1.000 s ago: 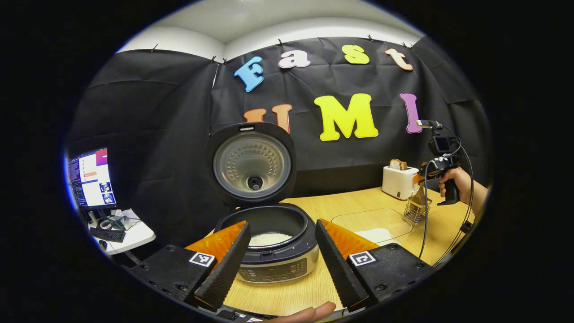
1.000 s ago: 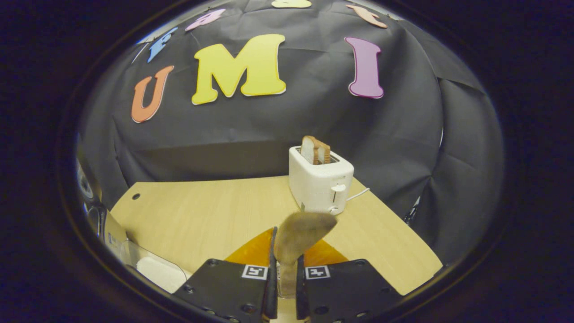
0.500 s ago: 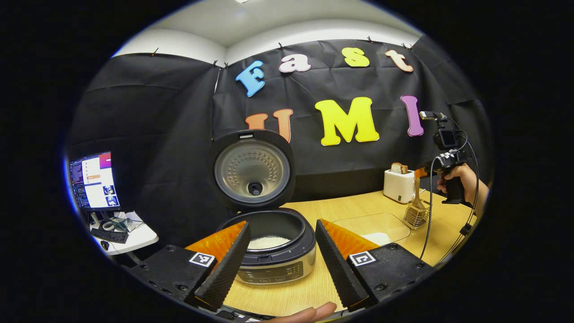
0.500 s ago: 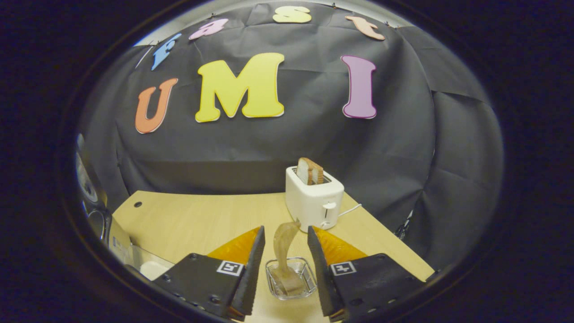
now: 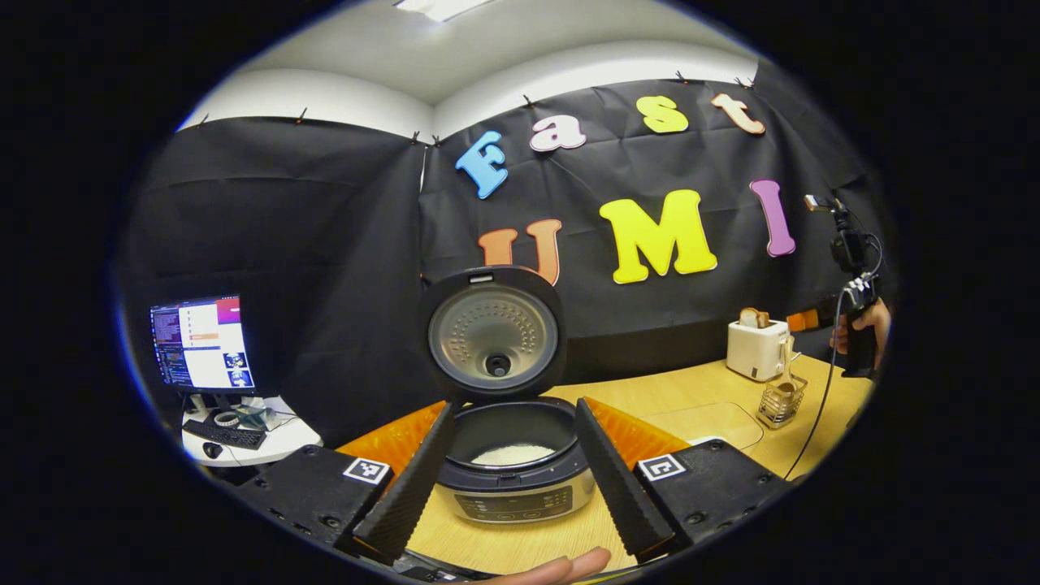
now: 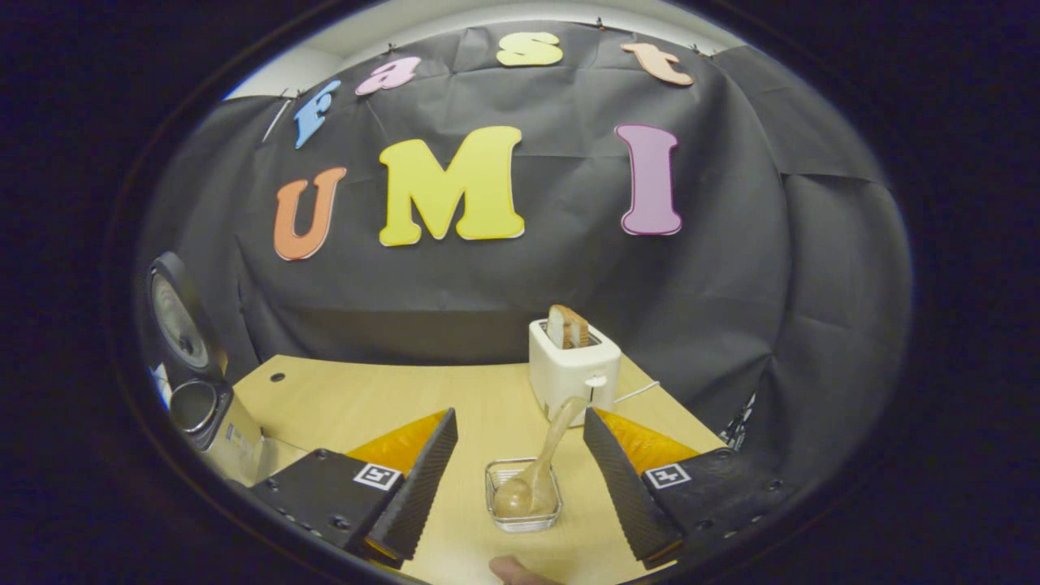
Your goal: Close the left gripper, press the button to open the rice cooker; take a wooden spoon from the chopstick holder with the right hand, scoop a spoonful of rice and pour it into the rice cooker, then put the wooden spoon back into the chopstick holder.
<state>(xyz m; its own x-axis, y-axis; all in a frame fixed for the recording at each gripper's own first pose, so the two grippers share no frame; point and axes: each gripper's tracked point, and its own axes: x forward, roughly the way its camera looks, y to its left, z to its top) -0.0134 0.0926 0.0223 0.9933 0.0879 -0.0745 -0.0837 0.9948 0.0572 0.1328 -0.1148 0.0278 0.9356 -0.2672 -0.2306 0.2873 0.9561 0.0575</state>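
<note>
Now the wooden table (image 6: pixel 382 406) carries the rice cooker (image 5: pixel 512 479), lid up, white rice in its pot. Behind the wide-spread left gripper (image 5: pixel 508 479) it sits. Smaller, the wooden spoon (image 6: pixel 536 471) leans in the chopstick holder (image 6: pixel 522 497), between the right gripper's (image 6: pixel 520 479) parted, empty fingers.

Rice cooker (image 5: pixel 508 455) open, rice inside; wooden spoon (image 6: pixel 540 467) leaning in chopstick holder (image 6: pixel 522 504).

toaster (image 6: pixel 574 368) behind chopstick holder (image 6: pixel 522 494)
</note>
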